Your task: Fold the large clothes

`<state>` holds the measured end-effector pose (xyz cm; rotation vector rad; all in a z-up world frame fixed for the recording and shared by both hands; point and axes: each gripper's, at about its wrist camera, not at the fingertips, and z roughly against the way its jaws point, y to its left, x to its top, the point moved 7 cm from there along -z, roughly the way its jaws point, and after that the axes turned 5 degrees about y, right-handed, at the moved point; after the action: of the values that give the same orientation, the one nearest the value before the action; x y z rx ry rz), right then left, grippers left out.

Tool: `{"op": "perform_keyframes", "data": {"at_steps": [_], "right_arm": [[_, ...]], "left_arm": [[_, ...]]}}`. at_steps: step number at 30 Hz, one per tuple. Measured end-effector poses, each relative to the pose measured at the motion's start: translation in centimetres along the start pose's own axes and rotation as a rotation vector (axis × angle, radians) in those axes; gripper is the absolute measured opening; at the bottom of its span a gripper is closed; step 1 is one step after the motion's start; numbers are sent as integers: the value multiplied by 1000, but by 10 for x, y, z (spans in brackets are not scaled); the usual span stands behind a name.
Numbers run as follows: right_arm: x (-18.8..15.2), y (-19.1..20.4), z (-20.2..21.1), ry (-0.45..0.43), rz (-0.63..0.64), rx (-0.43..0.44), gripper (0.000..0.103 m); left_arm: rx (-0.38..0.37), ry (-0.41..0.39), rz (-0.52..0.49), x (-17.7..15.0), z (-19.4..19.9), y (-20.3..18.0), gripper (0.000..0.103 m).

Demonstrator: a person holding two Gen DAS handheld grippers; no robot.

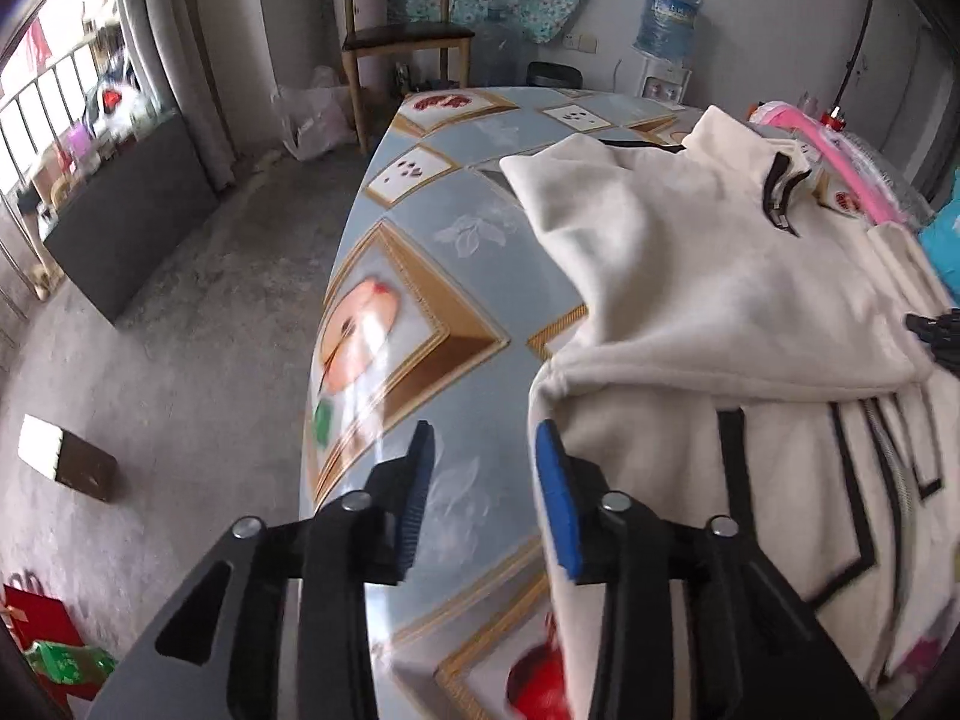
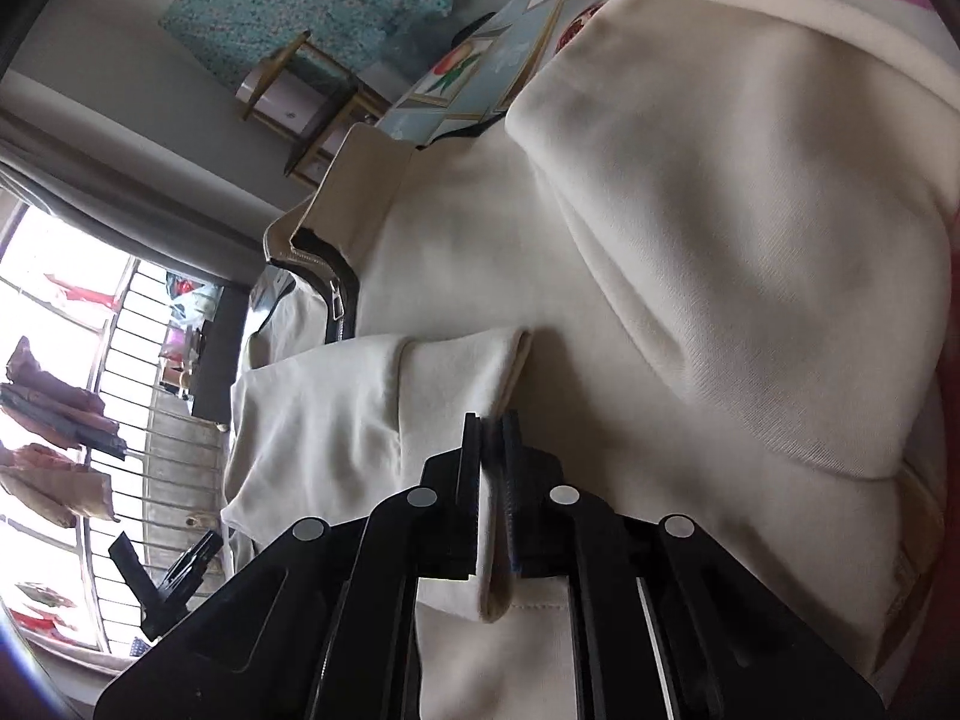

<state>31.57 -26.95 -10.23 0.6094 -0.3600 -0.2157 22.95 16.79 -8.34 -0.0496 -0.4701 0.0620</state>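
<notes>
A cream fleece jacket [image 1: 708, 276] with black trim and a zipped collar lies on the table [image 1: 456, 276], one sleeve folded across its body. My left gripper [image 1: 486, 438] is open and empty, just above the table at the jacket's left edge. Its blue right pad [image 1: 555, 480] is beside the hem. In the right wrist view the jacket [image 2: 690, 228] fills the frame. My right gripper [image 2: 493, 420] is shut on a fold of the jacket's edge, with cloth pinched between the fingers. The right gripper's tip also shows at the right edge of the left wrist view [image 1: 936, 330].
The table has a blue patterned cloth with fruit pictures. Pink and turquoise items [image 1: 840, 162] lie at the table's far right. A wooden chair [image 1: 396, 18] and a water dispenser [image 1: 666, 24] stand behind. The concrete floor [image 1: 180, 330] to the left holds a box and bags.
</notes>
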Motion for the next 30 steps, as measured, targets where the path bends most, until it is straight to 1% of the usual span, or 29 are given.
{"op": "perform_keyframes", "data": {"at_steps": [1,3,4,5,7,8,9,10,13,14,16,17,18,19,20,21,22,24,25,26,29,30], "right_arm": [[1,1,0,3,3,-2,27],[5,4,-5,23,17,-18,34],[7,4,-11,41,26,-38,34],[8,3,-16,54,30,-53,35],[11,6,-20,45,57,-68,34],[13,7,-21,40,67,-85,32],[14,9,-23,41,79,-94,13],[14,13,-25,42,96,-98,5],[22,34,-14,-21,181,-141,4],[29,45,-1,-70,205,-133,4],[41,58,15,-124,232,-116,4],[48,63,22,-154,249,-125,4],[51,63,23,-165,256,-136,4],[53,61,21,-166,255,-147,4],[54,54,13,-147,245,-159,4],[53,47,3,-122,236,-168,5],[51,36,-9,-87,219,-181,8],[47,14,-25,-40,175,-207,9],[45,9,-26,-38,155,-198,14],[42,5,-24,-44,135,-174,16],[36,7,-16,-59,149,-168,22],[35,8,-14,-55,160,-174,25]], "left_arm": [[-21,1,14,-3,5,4,37],[-67,-14,49,-4,18,12,39],[-82,-18,66,-5,21,15,41],[-112,-26,100,0,24,18,41],[-165,-35,155,12,26,20,44],[-199,-35,203,22,22,21,45],[-235,-32,235,32,18,20,46],[-255,-30,258,40,14,19,46],[-250,-38,271,69,-1,13,46],[-244,-32,275,75,-6,11,46],[-245,-18,279,90,-17,3,46],[-253,-14,277,97,-22,-2,46],[-257,-8,277,102,-27,-5,46],[-262,3,279,107,-34,-8,46],[-264,10,282,109,-38,-9,46],[-265,25,293,114,-49,-11,46],[-263,40,308,116,-57,-11,46],[-267,77,344,121,-74,-10,46],[-267,89,354,124,-80,-9,46],[-261,93,364,126,-84,-8,46],[-238,65,368,138,-89,-5,46],[-235,59,357,142,-90,-5,36]]}}
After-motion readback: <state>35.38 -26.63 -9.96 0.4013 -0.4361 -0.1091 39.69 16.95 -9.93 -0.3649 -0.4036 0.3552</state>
